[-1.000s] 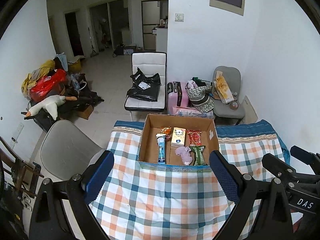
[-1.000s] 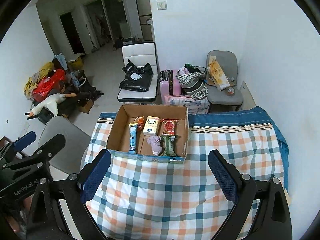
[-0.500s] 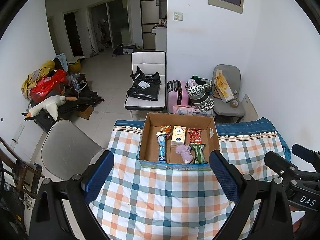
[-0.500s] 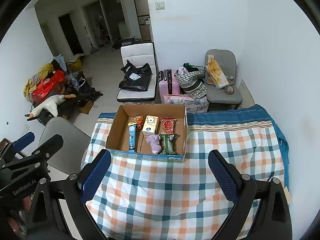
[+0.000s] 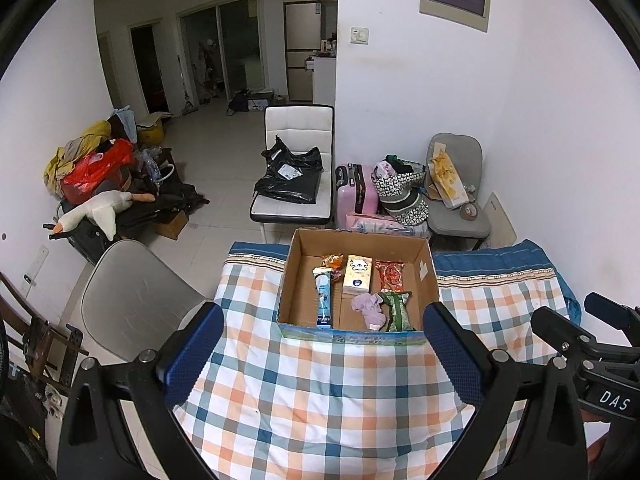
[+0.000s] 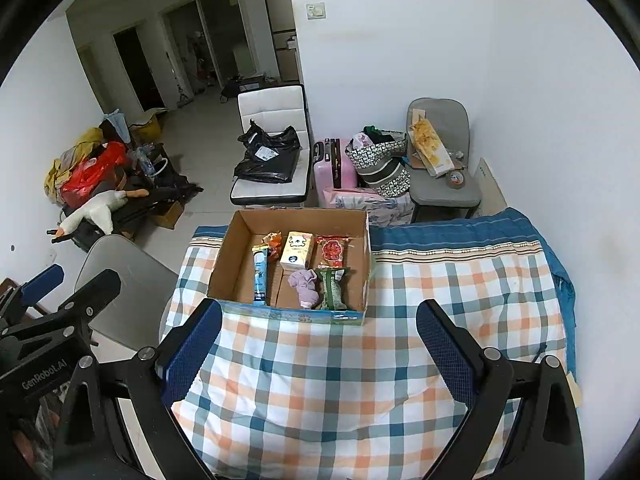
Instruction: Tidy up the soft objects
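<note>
Left wrist view: left gripper (image 5: 322, 354) and right gripper (image 6: 318, 344) both hovering spread, empty, before cardboard box (image 5: 428, 276). Risk: lilac sock (image 5: 370, 306) inside box slipping, or snagging green packet (image 5: 396, 310).

White walls (image 5: 540, 120) enclose a pale tiled floor (image 5: 216, 160); a white chair (image 5: 298, 168) and grey chair (image 5: 456, 184) stand beyond a plaid-covered table (image 5: 320, 392).

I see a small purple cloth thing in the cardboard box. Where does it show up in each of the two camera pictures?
Left wrist view: the purple cloth lies right of centre, at the box's near edge, beside the green packet.
Right wrist view: the purple cloth lies just left of centre, again at the near edge, left of the green packet.
Shared landmark: the cardboard box on the checked blanket.
</note>
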The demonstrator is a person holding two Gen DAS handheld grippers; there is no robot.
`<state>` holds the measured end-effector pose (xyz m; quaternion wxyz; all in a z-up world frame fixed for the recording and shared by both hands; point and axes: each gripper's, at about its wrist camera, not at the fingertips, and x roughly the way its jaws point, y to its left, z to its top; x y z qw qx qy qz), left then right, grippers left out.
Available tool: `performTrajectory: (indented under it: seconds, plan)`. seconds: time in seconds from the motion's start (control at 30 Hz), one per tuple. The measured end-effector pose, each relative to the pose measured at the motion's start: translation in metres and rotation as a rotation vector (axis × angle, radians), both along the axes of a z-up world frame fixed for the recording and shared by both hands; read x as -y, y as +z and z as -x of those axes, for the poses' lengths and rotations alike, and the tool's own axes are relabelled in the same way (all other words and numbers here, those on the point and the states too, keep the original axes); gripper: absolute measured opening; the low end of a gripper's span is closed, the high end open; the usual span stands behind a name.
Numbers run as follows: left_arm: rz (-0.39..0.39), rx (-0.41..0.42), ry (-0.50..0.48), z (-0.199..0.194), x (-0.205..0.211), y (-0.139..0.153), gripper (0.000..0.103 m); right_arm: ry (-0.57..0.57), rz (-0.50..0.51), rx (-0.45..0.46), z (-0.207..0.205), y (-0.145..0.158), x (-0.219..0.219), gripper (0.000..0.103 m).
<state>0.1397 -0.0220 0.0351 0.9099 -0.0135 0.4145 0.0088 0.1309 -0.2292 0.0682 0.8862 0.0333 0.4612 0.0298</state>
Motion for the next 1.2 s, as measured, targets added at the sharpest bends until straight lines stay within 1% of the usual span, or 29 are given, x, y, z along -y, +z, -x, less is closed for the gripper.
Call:
performTrajectory:
  seconds: [0.37,0.7,1.2]
  plan:
    - [0.001,0.002,-0.001,-0.0010,-0.0001,-0.0004,0.102,-0.009,0.003,0.000,-0.0044,0.0016,0.0003,0.100]
    - [0.007,0.016,0.032,0.0008,-0.0053,0.0006,0.102,-0.015,0.006,0.000,-0.0038,0.0025,0.0007,0.100]
    - [0.002,0.013,0.027,0.0011,-0.0007,-0.0013,0.103,-0.014,0.007,-0.001,-0.0044,0.0021,0.0002,0.100]
